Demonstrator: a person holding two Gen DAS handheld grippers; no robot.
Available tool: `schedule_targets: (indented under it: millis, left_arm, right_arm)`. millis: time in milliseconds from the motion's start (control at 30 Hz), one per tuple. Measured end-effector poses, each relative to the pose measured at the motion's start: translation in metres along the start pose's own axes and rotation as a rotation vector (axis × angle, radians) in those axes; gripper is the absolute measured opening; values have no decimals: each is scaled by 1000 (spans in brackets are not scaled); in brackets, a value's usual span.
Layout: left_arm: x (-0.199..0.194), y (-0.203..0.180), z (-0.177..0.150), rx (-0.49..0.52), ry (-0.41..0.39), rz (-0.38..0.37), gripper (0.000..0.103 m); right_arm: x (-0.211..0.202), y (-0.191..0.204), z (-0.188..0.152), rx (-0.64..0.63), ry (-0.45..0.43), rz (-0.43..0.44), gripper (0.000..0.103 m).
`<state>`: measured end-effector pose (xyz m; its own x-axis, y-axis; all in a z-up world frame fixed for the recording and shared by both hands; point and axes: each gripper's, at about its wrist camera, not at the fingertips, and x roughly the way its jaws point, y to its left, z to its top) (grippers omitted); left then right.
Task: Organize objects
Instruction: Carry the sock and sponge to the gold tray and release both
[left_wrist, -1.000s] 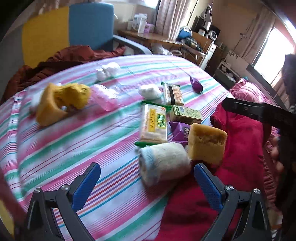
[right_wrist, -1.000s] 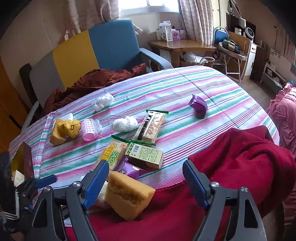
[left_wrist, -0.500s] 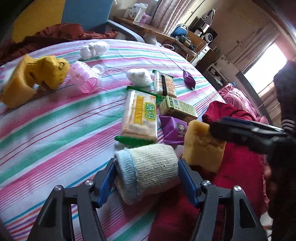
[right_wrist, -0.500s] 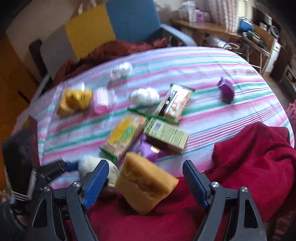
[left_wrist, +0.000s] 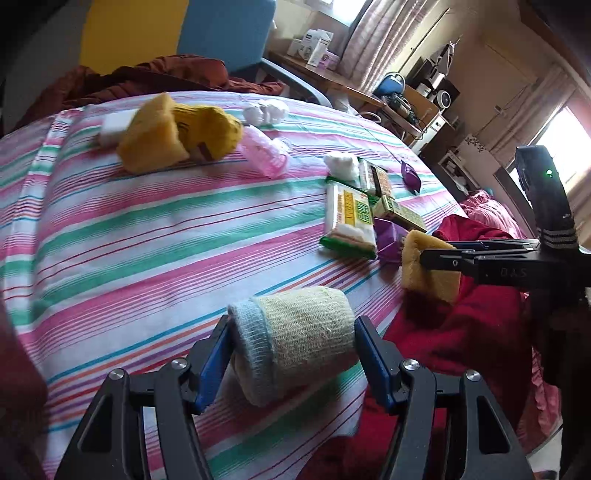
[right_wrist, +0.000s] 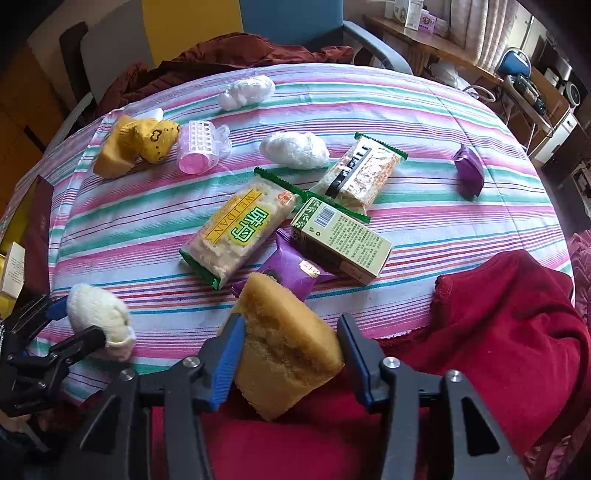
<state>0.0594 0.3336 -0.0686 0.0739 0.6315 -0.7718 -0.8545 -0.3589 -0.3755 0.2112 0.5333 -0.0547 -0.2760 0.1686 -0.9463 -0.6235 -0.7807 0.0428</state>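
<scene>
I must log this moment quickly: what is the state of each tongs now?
Left tongs: closed on the rolled sock.
Right tongs: jaws just closed in, now gripping the yellow sponge.

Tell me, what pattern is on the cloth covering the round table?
Stripes: the tablecloth has pink, green, white and thin blue bands, clearest in the right wrist view.

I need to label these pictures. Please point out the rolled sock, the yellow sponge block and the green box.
rolled sock (left_wrist: 303, 332), left wrist view, its knitted side.
yellow sponge block (right_wrist: 288, 343), right wrist view, its top face.
green box (right_wrist: 343, 240), right wrist view, its printed face.
</scene>
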Motion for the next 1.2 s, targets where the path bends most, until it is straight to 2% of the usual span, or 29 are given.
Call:
schedule_targets:
  millis: [67,133,400,600,733,833,1000,1200]
  left_arm:
    - [-11,4,-5,-6,-17,4,66]
    - [-23,8,-8,-15,-37,11,66]
    - [-75,29,-19,-82,-135,41,66]
    - [-126,55,-33,-162,-239,91,66]
    - [-163,82,-46,-241,-309,140,66]
    - [-193,108,-59,-305,-360,207,66]
    - [-228,149,-80,-411,-415,303,66]
    - [-254,183,-98,-476,-442,392,66]
  right_arm:
    - [-7,2,-2,8,-24,-2,44]
    - [-18,3,-3,20,-57,7,34]
    - [-59,43,10,-52,-193,52,34]
    - [-76,107,25,-155,-262,174,34]
    - [-79,163,32,-251,-272,262,34]
    - [-79,205,34,-318,-271,321,34]
    - [-77,263,34,-401,-262,408,34]
    - [-68,318,29,-483,-230,471,34]
